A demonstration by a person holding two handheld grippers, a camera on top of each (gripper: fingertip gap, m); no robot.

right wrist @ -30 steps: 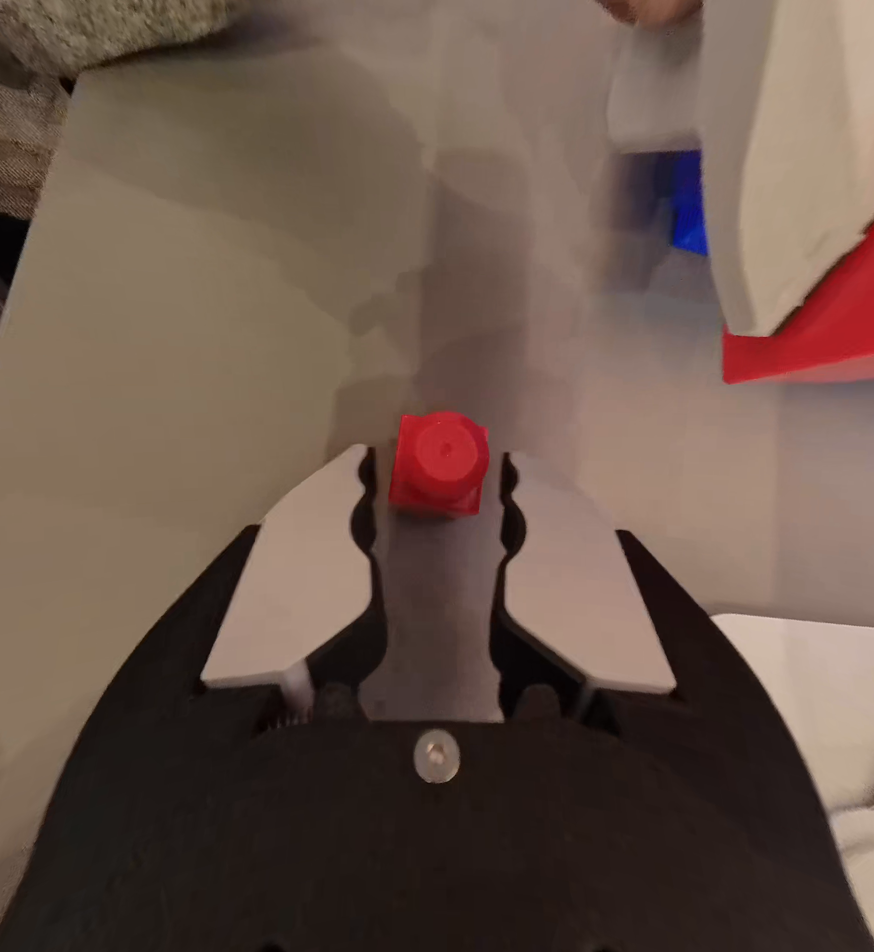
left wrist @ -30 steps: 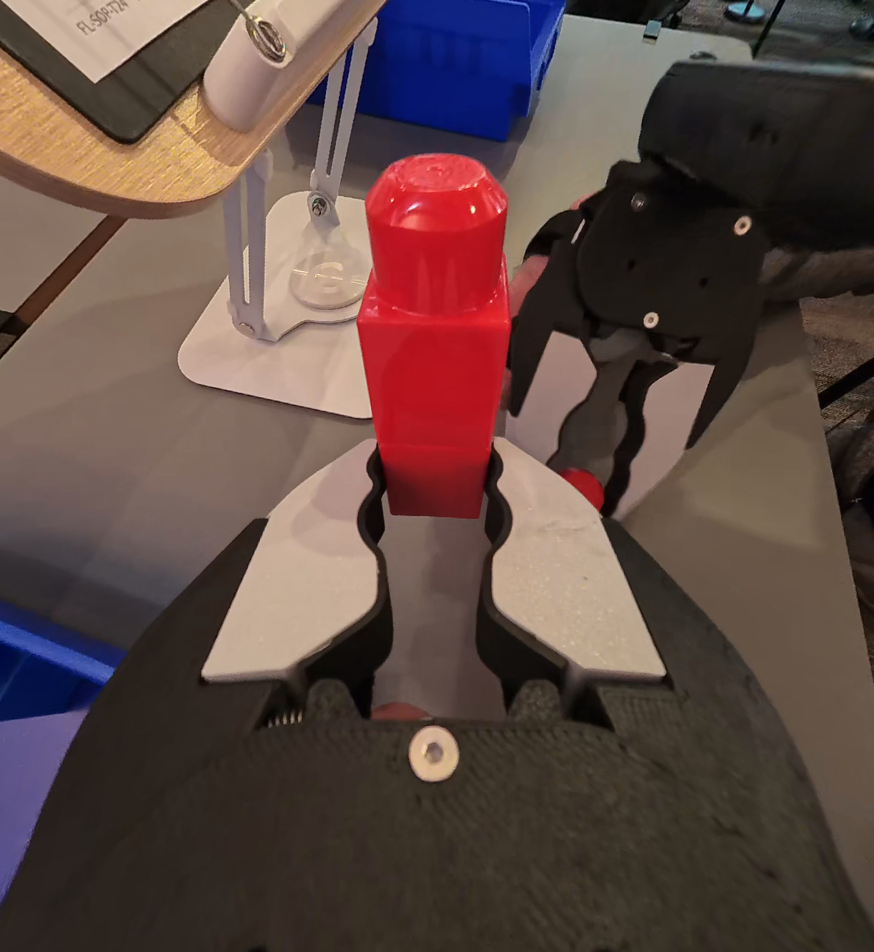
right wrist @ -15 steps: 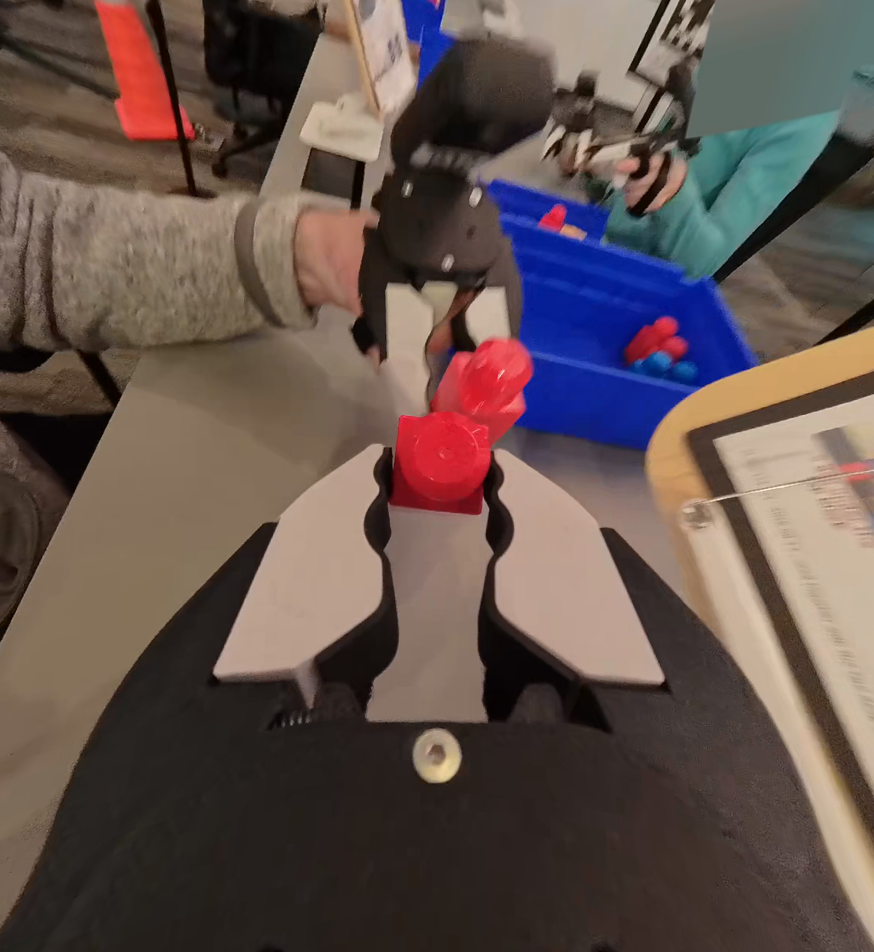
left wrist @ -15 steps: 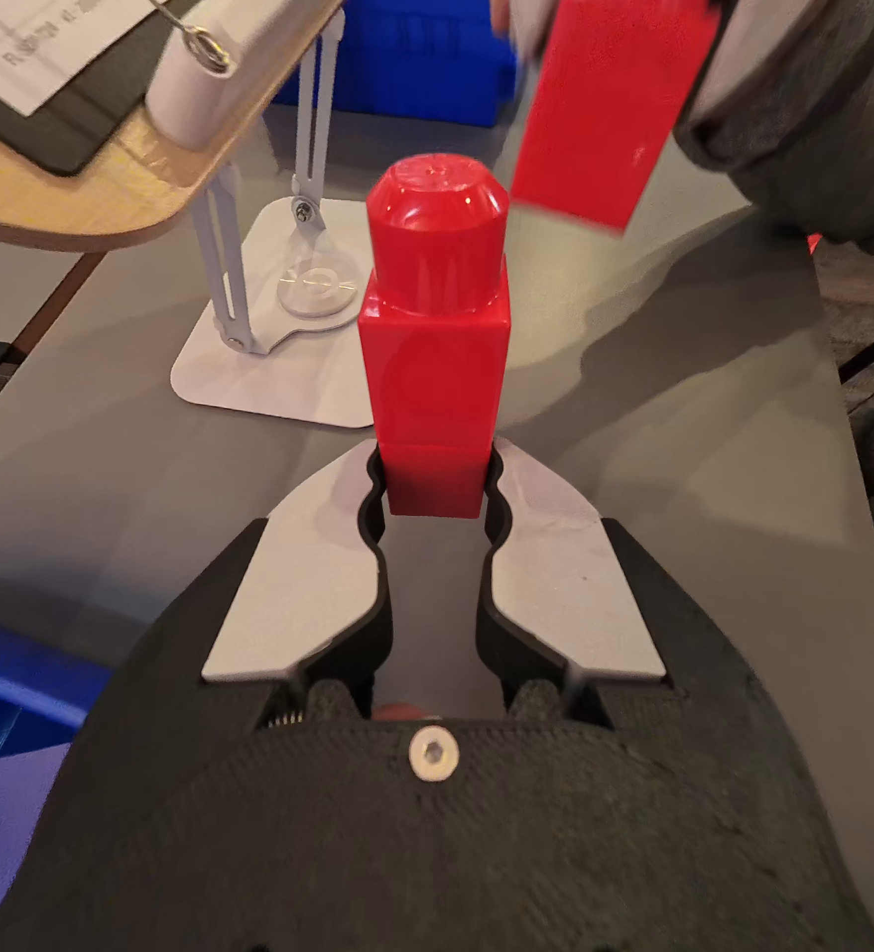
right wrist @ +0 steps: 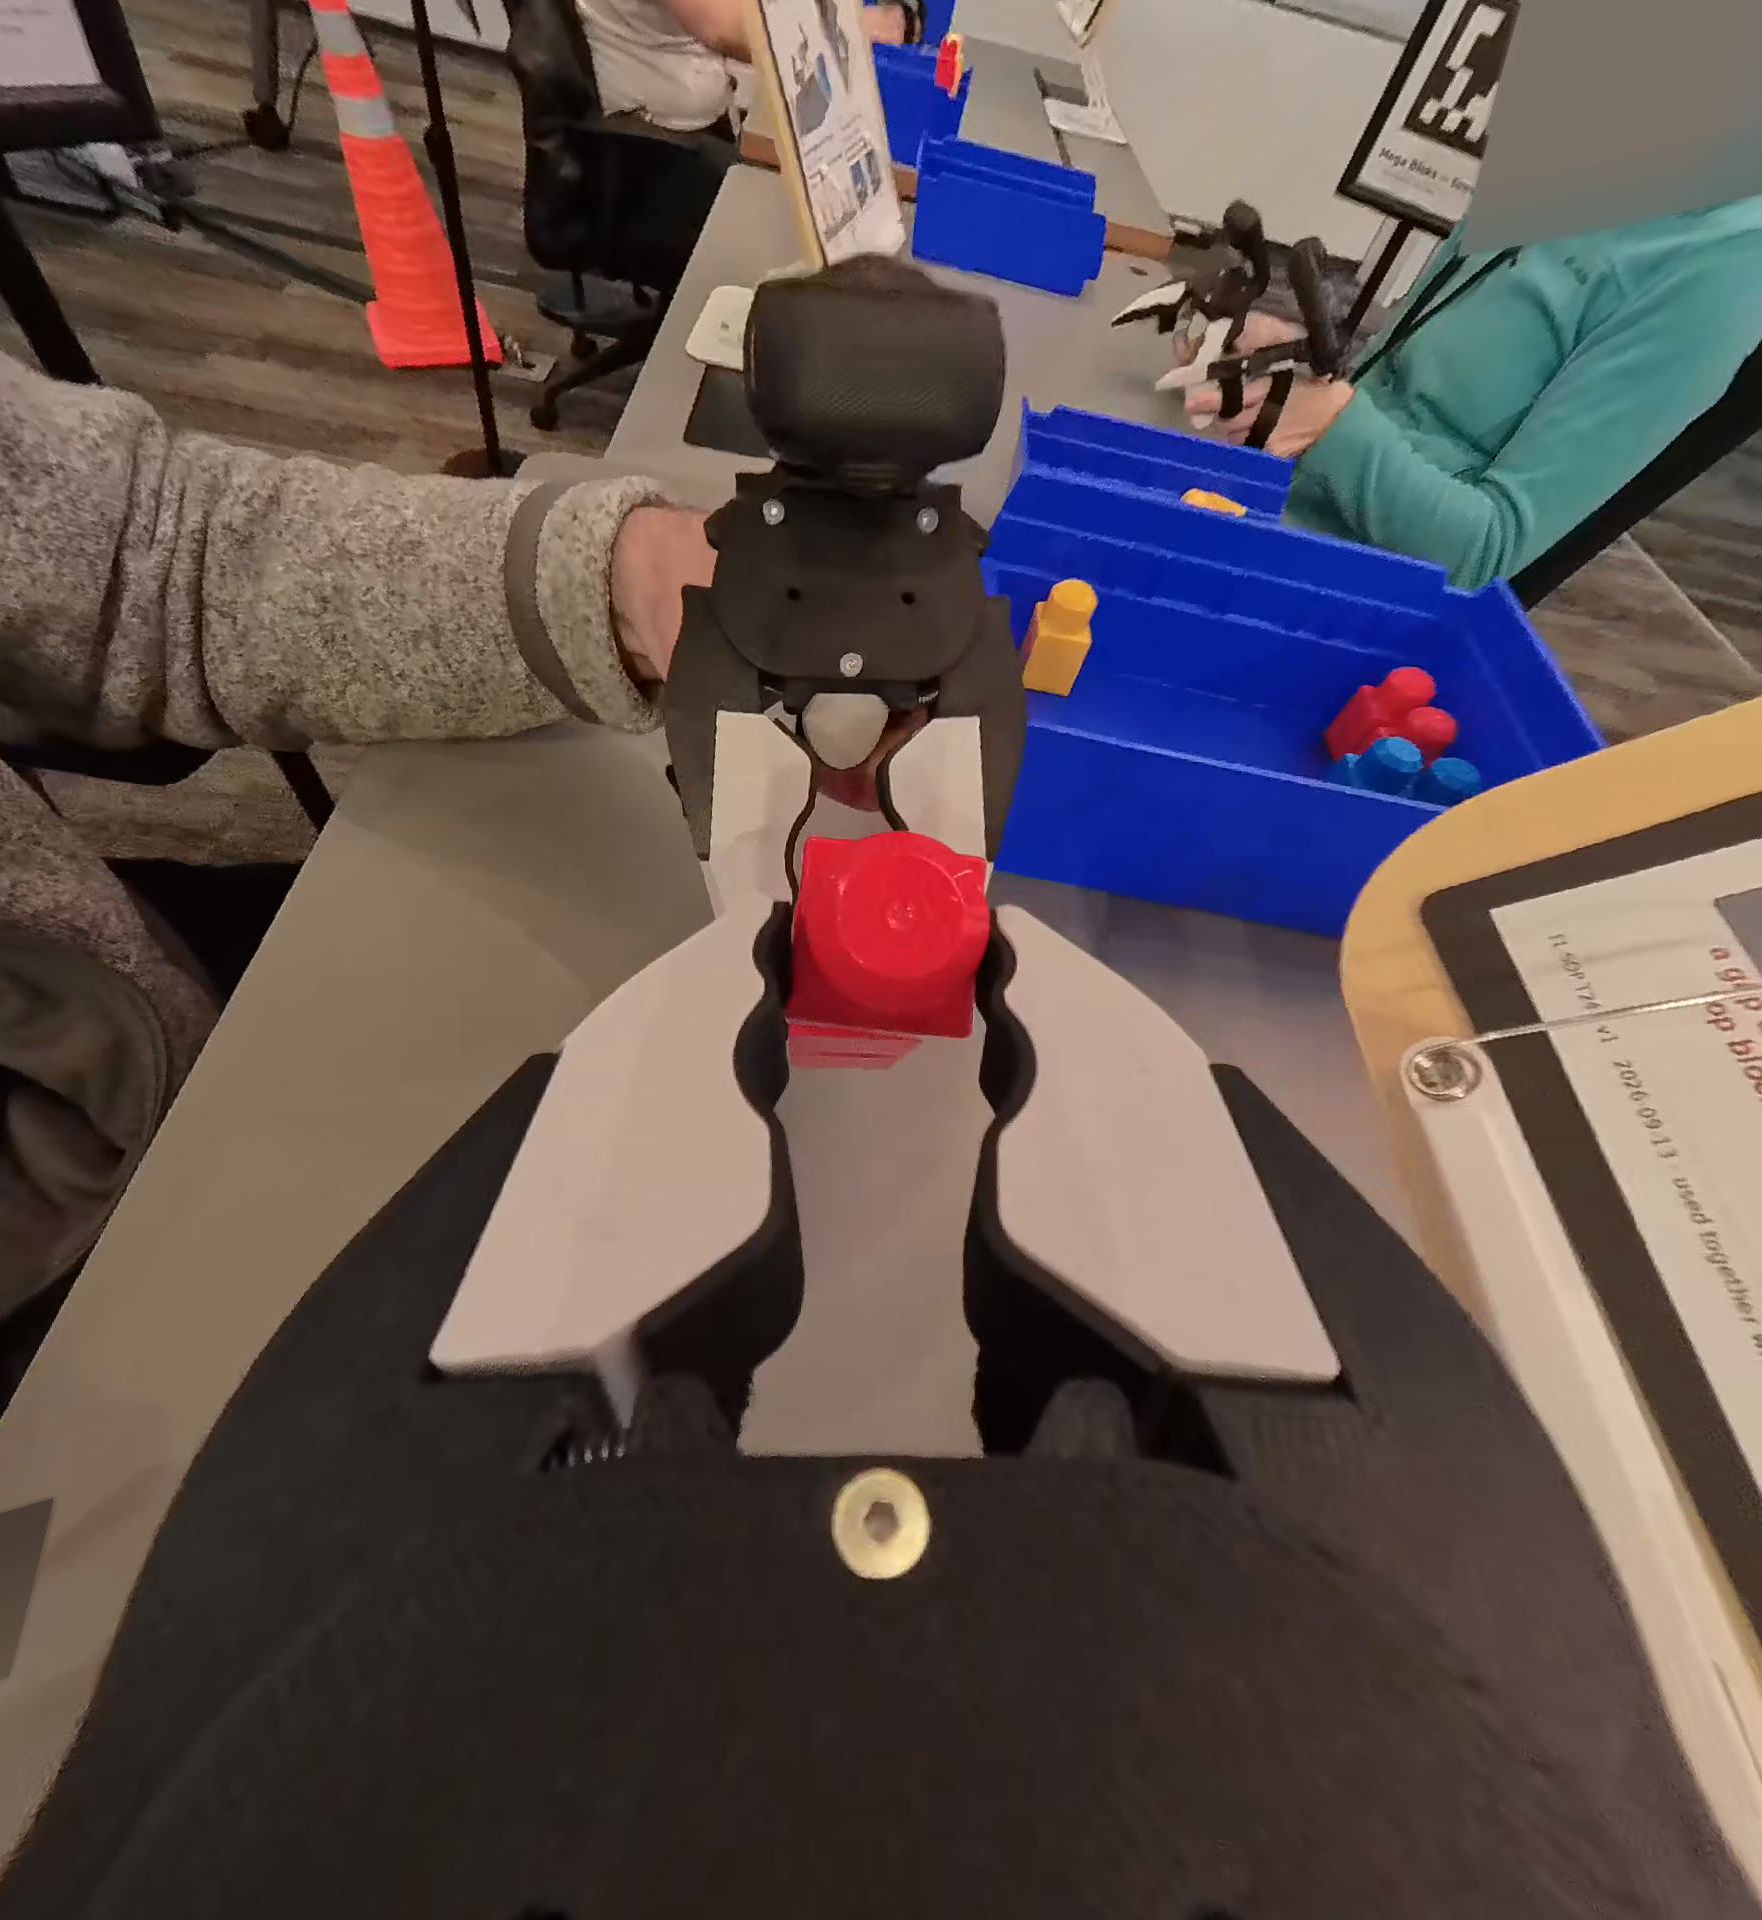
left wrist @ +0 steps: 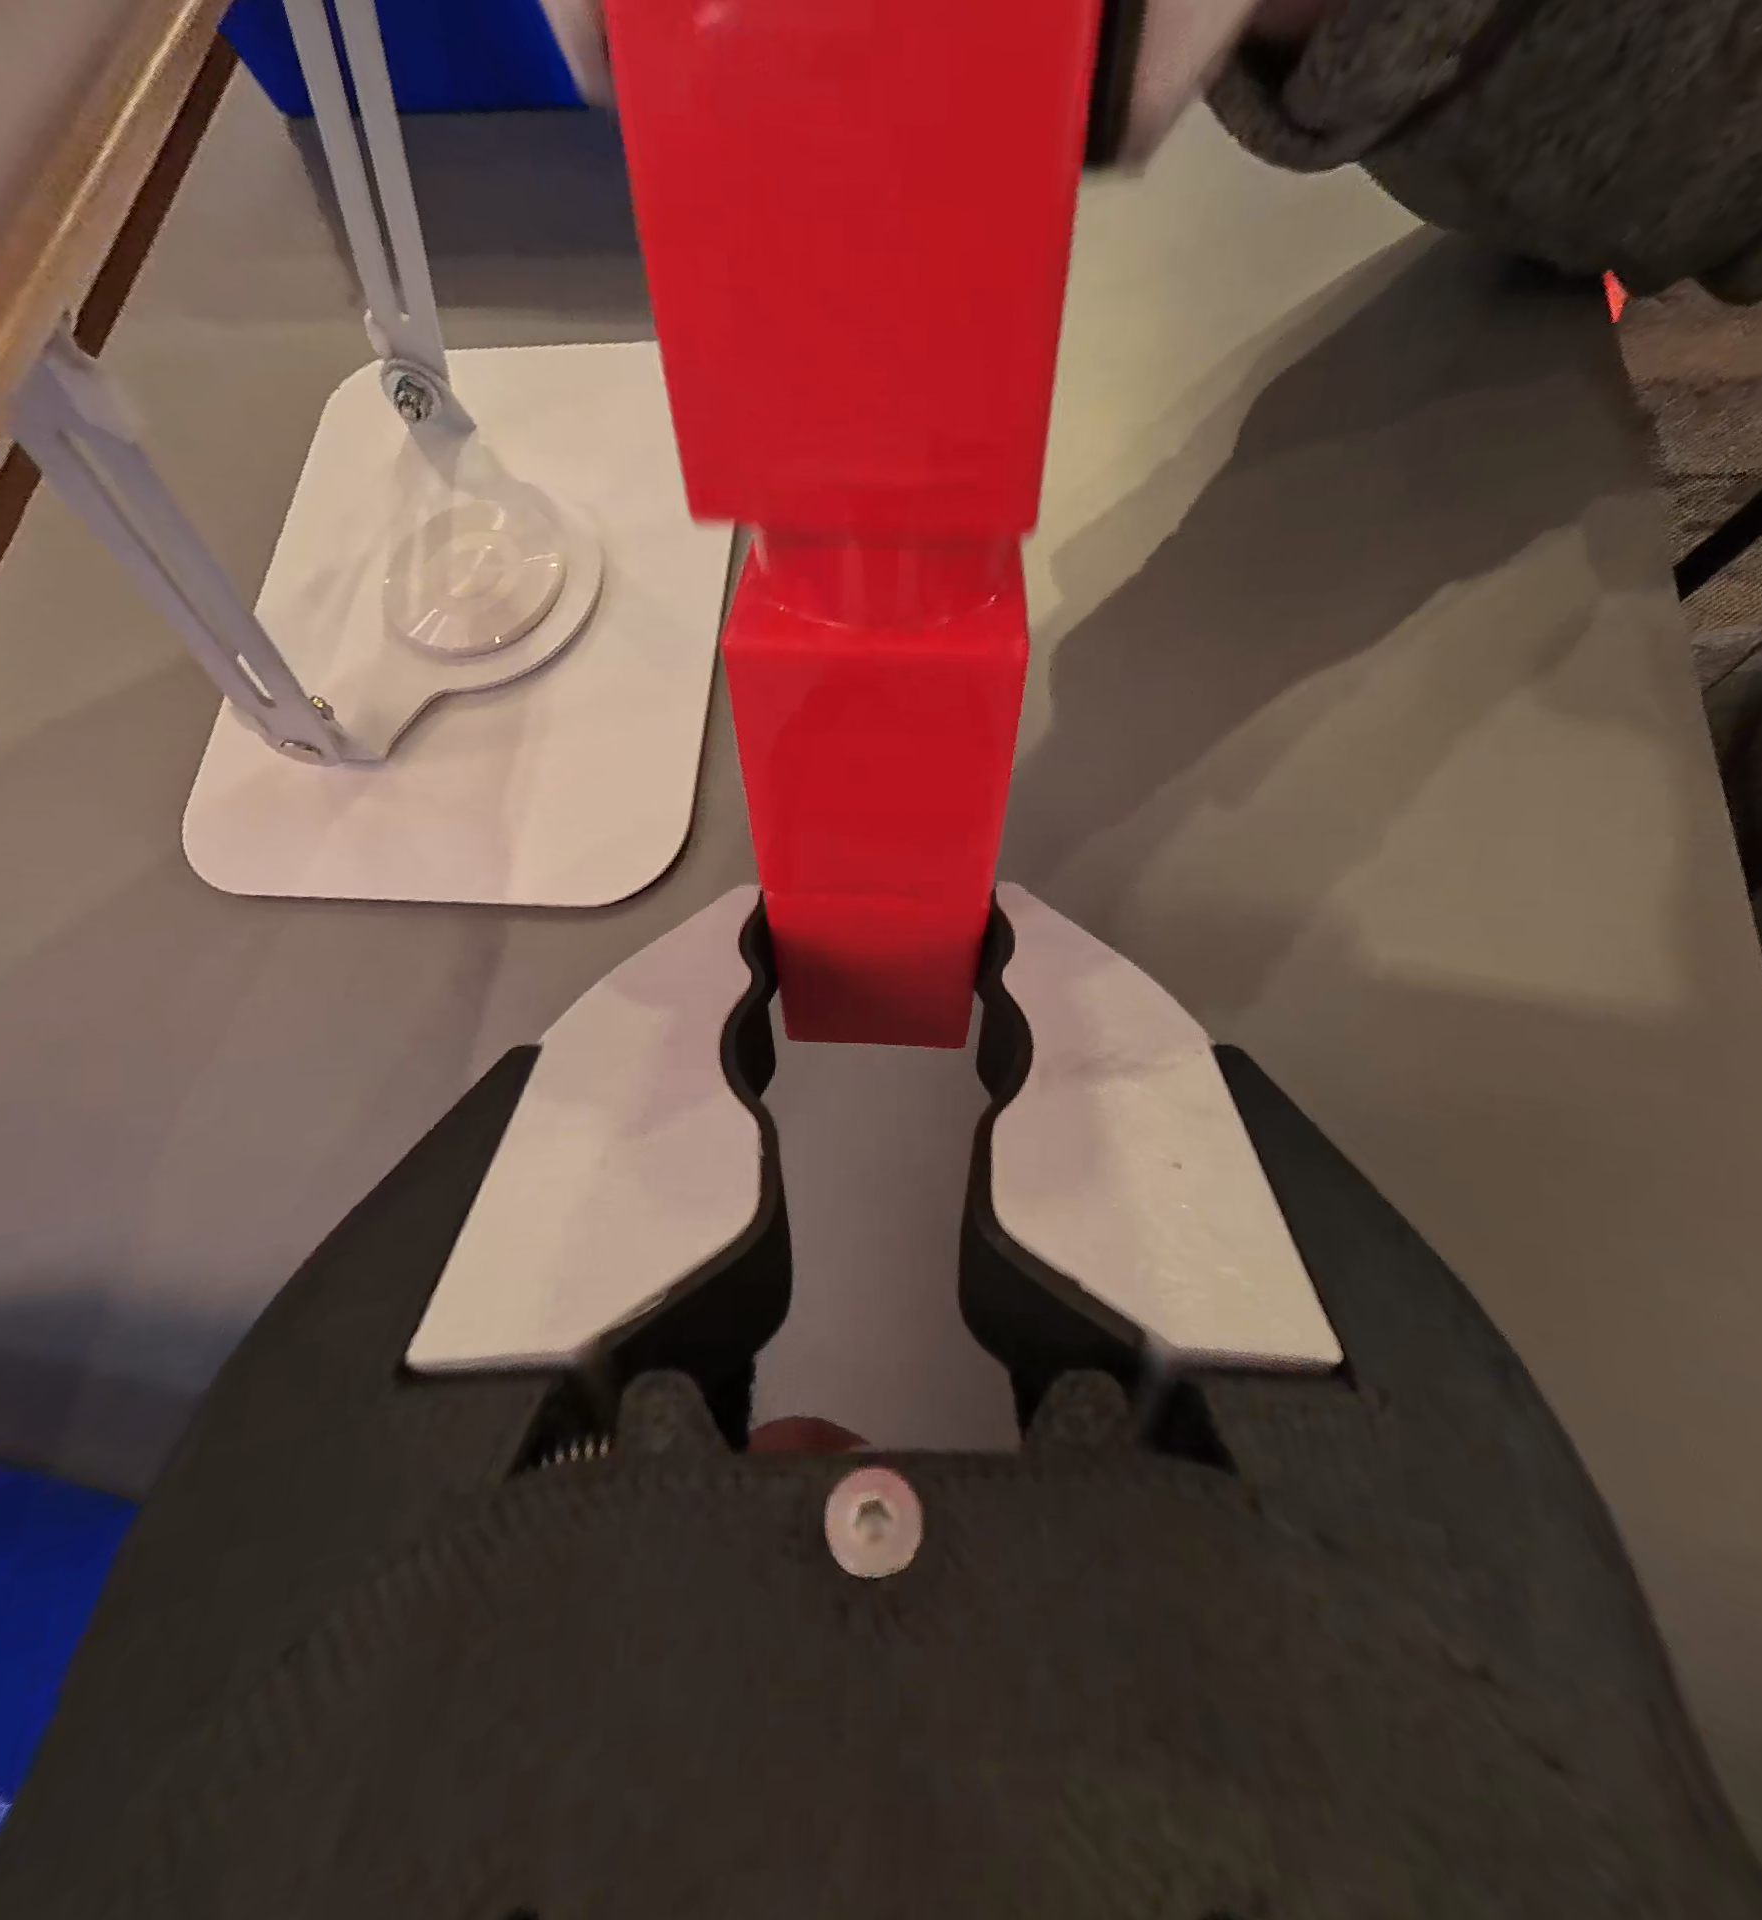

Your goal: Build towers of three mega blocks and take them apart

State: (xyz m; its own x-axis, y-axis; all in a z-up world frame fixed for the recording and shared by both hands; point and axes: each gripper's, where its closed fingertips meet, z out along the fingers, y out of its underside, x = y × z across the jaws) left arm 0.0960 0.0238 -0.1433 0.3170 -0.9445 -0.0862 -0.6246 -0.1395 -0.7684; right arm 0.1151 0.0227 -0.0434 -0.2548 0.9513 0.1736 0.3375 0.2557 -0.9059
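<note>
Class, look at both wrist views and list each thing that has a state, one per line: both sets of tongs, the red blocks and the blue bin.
Left tongs: shut on the lower red block.
Lower red block: upright, gripped at its base.
Right tongs: shut on the upper red block.
Upper red block: over the lower block's stud, not fully seated.
Blue bin: open, holding loose blocks.

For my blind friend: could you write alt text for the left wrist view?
A handheld tool grips the base of an upright red block stack above a grey table, while another red block is being fitted onto its top stud. A white stand base sits to the left.
</note>
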